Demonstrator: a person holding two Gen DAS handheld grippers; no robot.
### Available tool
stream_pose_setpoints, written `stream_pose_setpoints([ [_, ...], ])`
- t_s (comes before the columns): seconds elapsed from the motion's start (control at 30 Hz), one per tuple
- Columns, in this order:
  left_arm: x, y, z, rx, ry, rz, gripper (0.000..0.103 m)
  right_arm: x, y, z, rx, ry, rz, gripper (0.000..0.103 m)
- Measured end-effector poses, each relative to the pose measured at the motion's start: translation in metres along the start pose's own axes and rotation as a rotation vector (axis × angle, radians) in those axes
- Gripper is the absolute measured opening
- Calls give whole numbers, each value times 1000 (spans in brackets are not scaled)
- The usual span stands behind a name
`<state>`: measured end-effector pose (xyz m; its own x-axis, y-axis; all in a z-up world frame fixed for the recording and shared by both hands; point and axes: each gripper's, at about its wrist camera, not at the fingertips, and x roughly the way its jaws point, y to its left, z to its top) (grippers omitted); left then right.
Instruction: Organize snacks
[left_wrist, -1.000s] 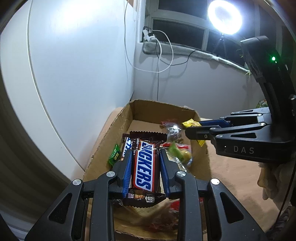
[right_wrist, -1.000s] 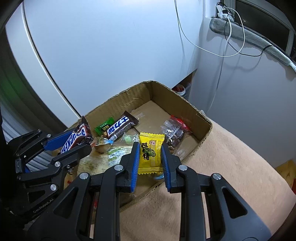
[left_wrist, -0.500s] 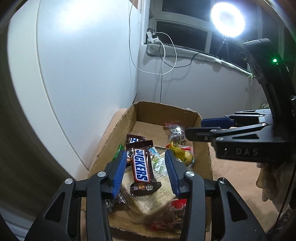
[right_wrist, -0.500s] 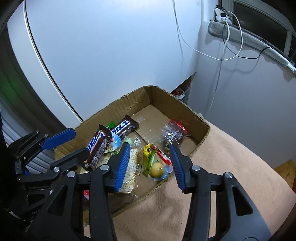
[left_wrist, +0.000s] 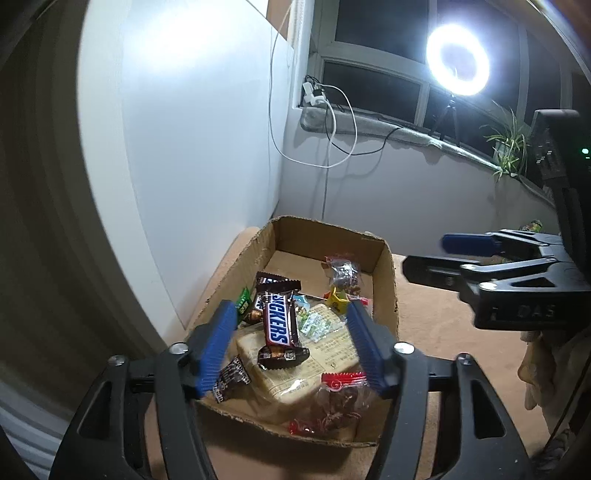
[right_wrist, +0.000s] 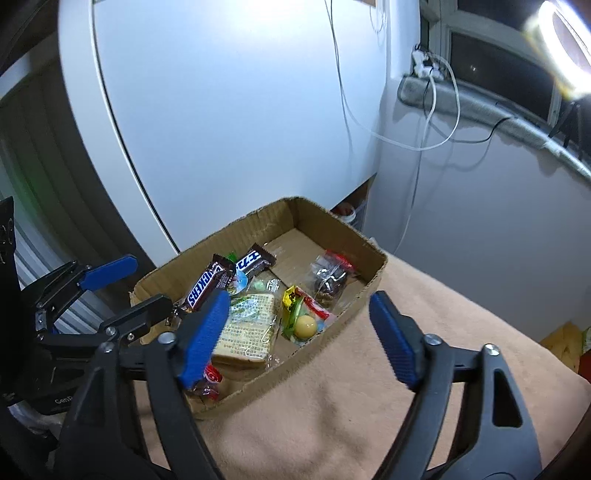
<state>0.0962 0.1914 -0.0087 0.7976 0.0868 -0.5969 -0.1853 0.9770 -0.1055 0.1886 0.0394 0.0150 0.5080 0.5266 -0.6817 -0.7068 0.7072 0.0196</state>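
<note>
A cardboard box (left_wrist: 386, 280) (right_wrist: 369, 280) sits on a tan cloth and holds several snacks. A Snickers bar (left_wrist: 279, 328) (right_wrist: 202, 286) lies on a flat cracker pack (left_wrist: 325, 350) (right_wrist: 247, 332). A yellow packet (right_wrist: 291, 301) lies among a clear bag with a yellow ball (right_wrist: 306, 325). My left gripper (left_wrist: 291, 345) is open and empty above the box's near end. My right gripper (right_wrist: 299, 338) is open and empty above the box's near side; it also shows in the left wrist view (left_wrist: 443, 258).
A second bar (right_wrist: 253, 260), a small green packet (left_wrist: 243, 299), a clear bag of dark nuts (right_wrist: 328, 278) and a red-topped bag (left_wrist: 340, 398) lie in the box. A white panel (left_wrist: 192, 147) stands behind. Tan cloth (right_wrist: 369, 406) covers the surface.
Both grippers opened and drew back upward. The Snickers bar dropped from the left gripper into the box. The yellow packet dropped from the right gripper into the box.
</note>
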Motion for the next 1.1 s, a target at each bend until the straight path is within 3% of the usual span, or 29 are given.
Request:
stream_pose_setpoints([
  [0.27,-23,-3,-7,-16,-49,42,81,-31,5,-16,5,-53,-40,85],
  [0.4,-37,-5,-14,-33,-68,73,81,-52,7,-26,7,-86,-78,86],
  [0.53,-50,-7,-21,-46,-84,105,82,-72,11,-40,3,-121,-113,98],
  [0.73,-65,-13,-27,-65,-93,116,82,-95,10,-60,30,-153,-162,98],
  [1.1,-81,-33,-35,-76,-101,115,83,-112,-2,-91,77,-132,-169,99],
])
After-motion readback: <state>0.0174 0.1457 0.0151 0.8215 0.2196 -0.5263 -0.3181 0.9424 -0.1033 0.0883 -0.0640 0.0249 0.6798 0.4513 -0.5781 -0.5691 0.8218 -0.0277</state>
